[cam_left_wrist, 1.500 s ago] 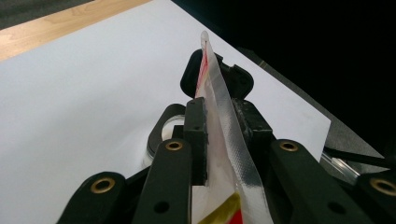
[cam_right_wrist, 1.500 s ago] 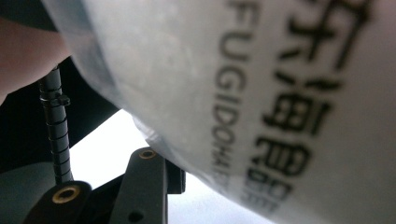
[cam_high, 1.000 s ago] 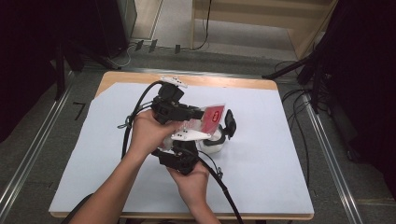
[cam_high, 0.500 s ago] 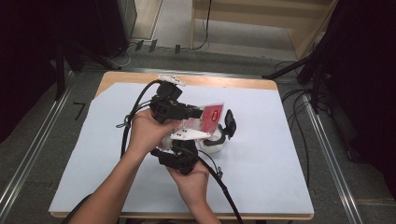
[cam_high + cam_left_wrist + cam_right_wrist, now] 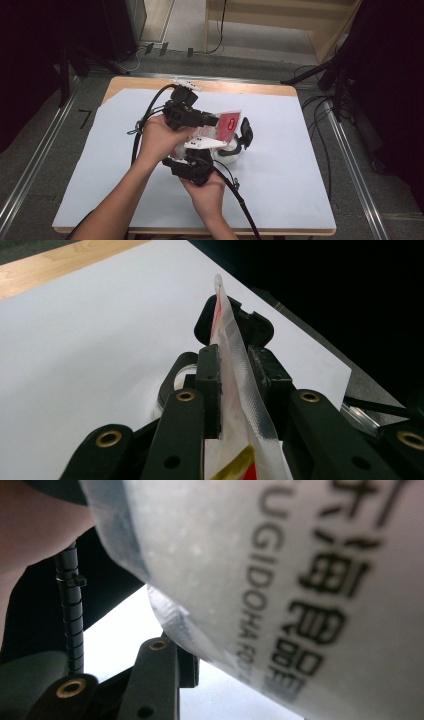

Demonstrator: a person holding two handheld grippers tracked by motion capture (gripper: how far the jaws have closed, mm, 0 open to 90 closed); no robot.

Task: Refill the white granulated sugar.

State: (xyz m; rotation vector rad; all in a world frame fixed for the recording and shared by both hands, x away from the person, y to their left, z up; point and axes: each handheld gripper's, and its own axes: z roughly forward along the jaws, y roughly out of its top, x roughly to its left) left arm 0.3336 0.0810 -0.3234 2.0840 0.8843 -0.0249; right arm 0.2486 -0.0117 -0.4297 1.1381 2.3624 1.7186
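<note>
A clear plastic bag (image 5: 227, 122) with a red label is held up over the middle of the table between both grippers. My left gripper (image 5: 212, 121) comes in from the left, and in the left gripper view its jaws (image 5: 235, 357) are shut on the bag's (image 5: 250, 412) sealed edge. My right gripper (image 5: 202, 152) reaches up from below. In the right gripper view the bag (image 5: 300, 580), printed with dark lettering, lies against one finger (image 5: 156, 680); the other finger is hidden behind it. Beneath the bag stands a clear round container (image 5: 227, 154) with a black piece (image 5: 246, 131) beside it.
A white sheet (image 5: 285, 170) covers the wooden table (image 5: 245, 88). A small white part (image 5: 187, 82) lies at the back edge. Black cables (image 5: 240, 200) trail from both grippers. Metal rails and dark stands flank the table.
</note>
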